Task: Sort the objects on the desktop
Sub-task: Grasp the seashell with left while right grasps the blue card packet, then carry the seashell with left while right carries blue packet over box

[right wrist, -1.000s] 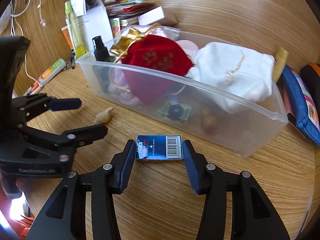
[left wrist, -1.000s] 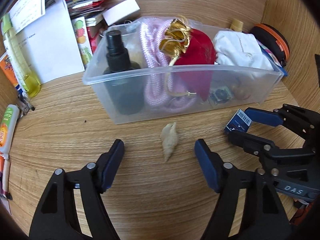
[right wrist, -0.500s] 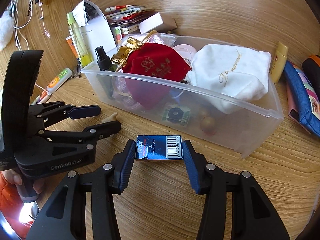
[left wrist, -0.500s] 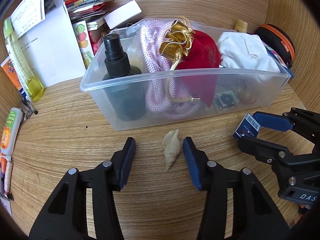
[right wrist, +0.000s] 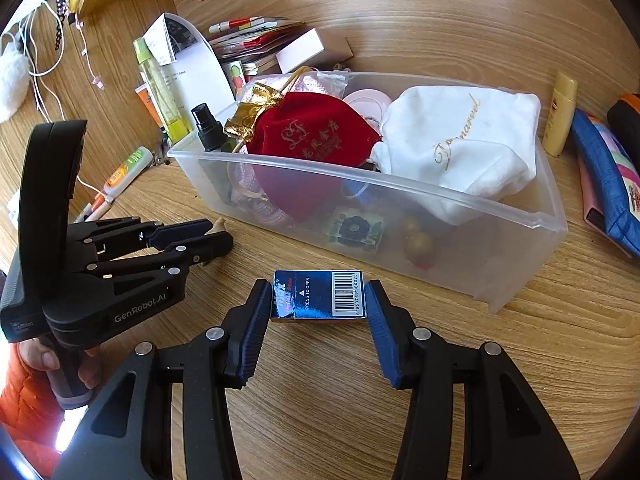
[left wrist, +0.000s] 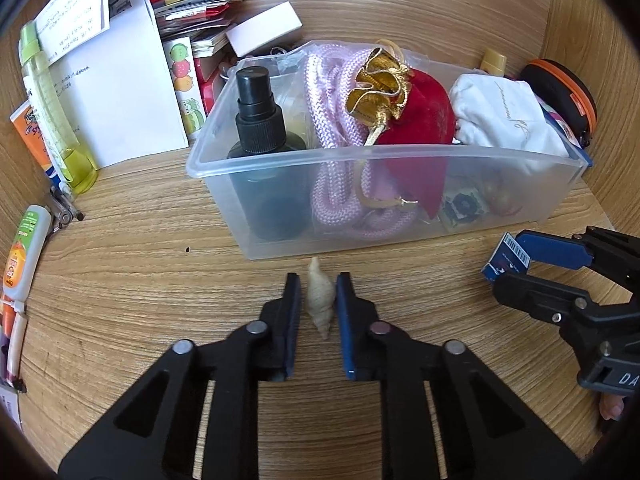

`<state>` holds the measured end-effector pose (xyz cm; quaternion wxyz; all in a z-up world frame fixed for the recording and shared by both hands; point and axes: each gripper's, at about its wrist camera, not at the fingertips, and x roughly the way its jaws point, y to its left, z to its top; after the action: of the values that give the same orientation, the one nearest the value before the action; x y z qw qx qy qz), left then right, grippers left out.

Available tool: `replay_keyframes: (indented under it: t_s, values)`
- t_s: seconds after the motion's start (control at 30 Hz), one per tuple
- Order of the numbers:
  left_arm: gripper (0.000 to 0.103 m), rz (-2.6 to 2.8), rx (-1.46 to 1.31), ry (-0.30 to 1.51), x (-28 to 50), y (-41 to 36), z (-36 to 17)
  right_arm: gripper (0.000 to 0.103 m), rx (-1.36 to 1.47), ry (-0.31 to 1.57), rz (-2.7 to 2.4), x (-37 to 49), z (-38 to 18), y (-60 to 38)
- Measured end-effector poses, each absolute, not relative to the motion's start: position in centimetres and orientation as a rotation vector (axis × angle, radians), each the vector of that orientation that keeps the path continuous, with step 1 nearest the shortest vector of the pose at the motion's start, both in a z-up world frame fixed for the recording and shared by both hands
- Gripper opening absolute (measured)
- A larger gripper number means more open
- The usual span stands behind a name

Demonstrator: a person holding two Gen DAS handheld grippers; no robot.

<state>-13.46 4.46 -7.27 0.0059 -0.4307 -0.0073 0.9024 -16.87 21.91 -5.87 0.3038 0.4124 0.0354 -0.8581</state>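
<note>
In the left wrist view, the left hand-held gripper (left wrist: 318,304) has its blue pads nearly together on either side of a small pale seashell (left wrist: 320,300), which lies on the wooden worktop (left wrist: 140,280) just in front of the clear plastic bin (left wrist: 384,160); the right pad looks to be touching the shell, while contact on the left pad is hard to confirm. The shell looks light, rigid and brittle, with a tapering, ridged body, so it is best pinched across its widest middle with gentle pressure; a squeeze near the pointed tip would likely make it slip out or chip. The bin already holds a black spray bottle (left wrist: 260,120), pink rope (left wrist: 332,120), a red velvet pouch (left wrist: 420,120) and a white cloth bag (left wrist: 504,116). In the right wrist view, the right hand-held gripper (right wrist: 318,300) is moderately open and clamped across the short ends of a small blue box (right wrist: 318,296) with a barcode, held close above the worktop in front of the bin. The box looks like light cardboard, stiff enough to hold by its ends, though a hard squeeze could crush it.
</note>
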Motion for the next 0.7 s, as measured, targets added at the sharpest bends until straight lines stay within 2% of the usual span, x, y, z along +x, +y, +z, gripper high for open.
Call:
replay_keyframes:
  t_s: [0.37,0.7]
  values:
    - [0.015,2.829,-1.316,-0.045,-11.9,3.7,-6.7,0.044,1.097,0.041,-2.286,-16.8,-5.5,22.4]
    - [0.015,2.866,-1.187,-0.022,-10.3,4.2,-3.4,0.044,1.033,0.053,-2.329,-15.1,-3.3,22.5]
